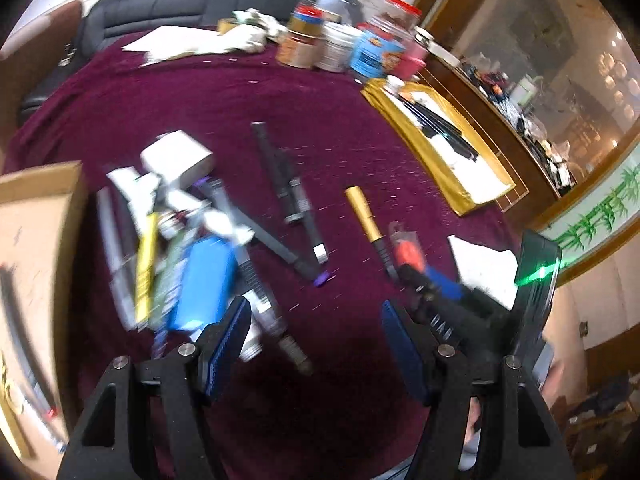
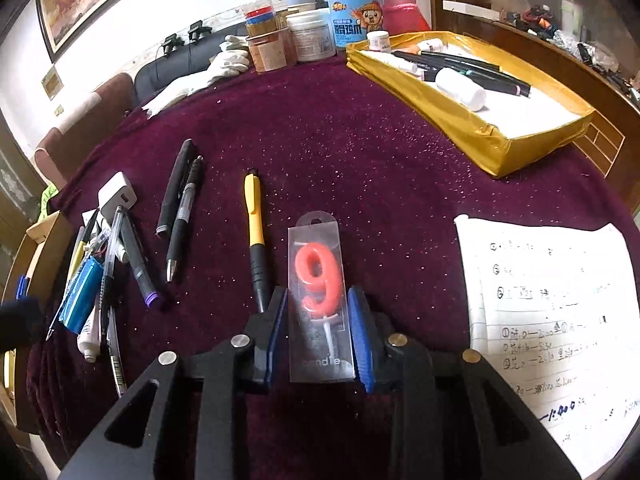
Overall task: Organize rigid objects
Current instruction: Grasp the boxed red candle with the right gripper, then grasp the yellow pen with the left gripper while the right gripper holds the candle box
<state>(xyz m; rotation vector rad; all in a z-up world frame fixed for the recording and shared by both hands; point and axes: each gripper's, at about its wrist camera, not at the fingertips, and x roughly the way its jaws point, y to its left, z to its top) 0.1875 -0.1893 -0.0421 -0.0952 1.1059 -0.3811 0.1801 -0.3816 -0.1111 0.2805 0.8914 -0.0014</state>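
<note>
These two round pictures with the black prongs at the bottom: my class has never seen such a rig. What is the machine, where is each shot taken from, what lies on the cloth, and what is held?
There is no robot: a person holds a two-finger gripper in each hand, each with a fisheye camera looking along its fingers. The right wrist view shows the right gripper with its fingers around a boxed red number-nine candle. The blurred left wrist view shows the left gripper open, holding nothing. On the purple cloth lie a yellow pen, a pile of pens, a handwritten sheet and a gold tray holding markers.
</note>
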